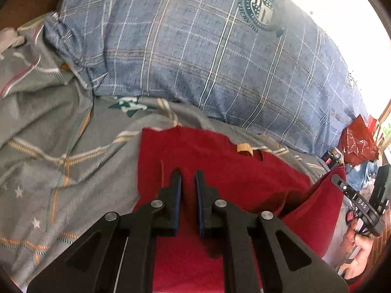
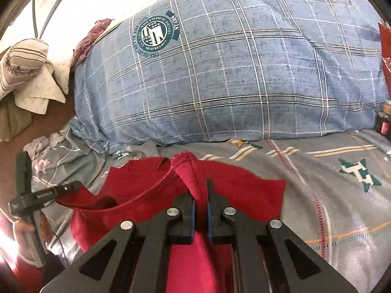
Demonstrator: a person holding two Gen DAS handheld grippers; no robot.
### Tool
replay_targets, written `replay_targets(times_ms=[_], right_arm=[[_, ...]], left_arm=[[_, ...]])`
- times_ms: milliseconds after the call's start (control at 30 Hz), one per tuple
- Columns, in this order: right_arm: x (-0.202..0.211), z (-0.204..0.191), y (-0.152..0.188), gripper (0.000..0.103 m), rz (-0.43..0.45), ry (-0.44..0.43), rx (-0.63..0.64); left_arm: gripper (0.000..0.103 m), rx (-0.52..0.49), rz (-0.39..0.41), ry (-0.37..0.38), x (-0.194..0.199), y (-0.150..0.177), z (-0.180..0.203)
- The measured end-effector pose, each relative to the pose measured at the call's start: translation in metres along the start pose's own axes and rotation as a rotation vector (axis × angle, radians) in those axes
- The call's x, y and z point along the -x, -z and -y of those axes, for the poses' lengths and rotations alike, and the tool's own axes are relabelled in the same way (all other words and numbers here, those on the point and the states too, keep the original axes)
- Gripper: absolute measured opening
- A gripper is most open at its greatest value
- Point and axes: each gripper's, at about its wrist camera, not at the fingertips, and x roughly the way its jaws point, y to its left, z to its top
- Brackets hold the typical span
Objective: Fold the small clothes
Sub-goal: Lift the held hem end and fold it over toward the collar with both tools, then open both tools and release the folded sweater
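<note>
On grey bedsheet (image 2: pixel 330 190), right gripper (image 2: pixel 199 190) pinches red garment (image 2: pixel 239 195).

Strong daylight, both views. Left wrist view: upper right corner blown out to white behind the blue plaid fabric pillow (image 1: pixel 207 56). Right wrist view: upper left washed out the same way. Light comes from behind the pillow. Soft shadow sits along the pillow's lower edge on the grey patterned bedsheet (image 2: pixel 330 190). Heavy fisheye bending and dark vignette at the rims. Slight blur on the crumpled sheet at the left wrist view's left side.
</note>
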Motion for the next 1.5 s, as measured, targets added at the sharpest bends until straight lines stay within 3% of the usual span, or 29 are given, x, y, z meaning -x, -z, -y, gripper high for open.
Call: replay_targets(times_ms=[233, 633, 733, 767, 800, 833, 933, 1000, 1100, 1233, 1367, 1500], right_arm=[[-0.014, 0.018, -0.012, 0.006, 0.027, 0.045, -0.037], [-0.062, 0.057, -0.017, 0.006, -0.006, 0.091, -0.115], [-0.078, 0.063, -0.015, 0.007, -0.025, 0.126, -0.119], [-0.085, 0.067, -0.013, 0.008, -0.032, 0.143, -0.129], [-0.095, 0.073, -0.011, 0.011, -0.054, 0.149, -0.152], [-0.100, 0.077, -0.011, 0.022, -0.064, 0.159, -0.162], [-0.100, 0.093, -0.009, 0.041, -0.064, 0.205, -0.231], [-0.080, 0.096, -0.008, 0.041, -0.022, 0.201, -0.272], [-0.052, 0.075, -0.010, 0.041, 0.020, 0.195, -0.208], [-0.046, 0.016, -0.011, 0.042, -0.027, 0.039, -0.067], [-0.097, -0.038, -0.002, 0.042, -0.153, -0.003, 0.076], [-0.162, -0.064, 0.002, 0.041, -0.270, -0.006, 0.132]], left_arm=[[0.008, -0.031, 0.008, -0.016, -0.026, -0.036, 0.014], [0.009, -0.003, -0.051, -0.008, -0.086, -0.053, 0.002], [0.013, 0.013, -0.078, 0.012, -0.101, -0.052, -0.004], [0.016, 0.018, -0.083, 0.019, -0.106, -0.052, -0.006], [0.032, 0.018, -0.087, 0.010, -0.109, -0.052, -0.008], [0.058, 0.016, -0.078, -0.019, -0.109, -0.053, -0.010], [0.065, 0.064, 0.003, -0.034, -0.091, -0.061, -0.023], [0.067, 0.082, 0.019, -0.032, -0.077, -0.068, -0.029], [0.070, 0.052, 0.033, -0.089, -0.060, -0.065, -0.028], [0.071, 0.013, 0.000, -0.125, -0.061, -0.047, -0.024], [0.071, -0.049, -0.075, -0.204, -0.084, -0.027, -0.018], [0.071, -0.069, -0.110, -0.237, -0.101, -0.019, -0.021]])
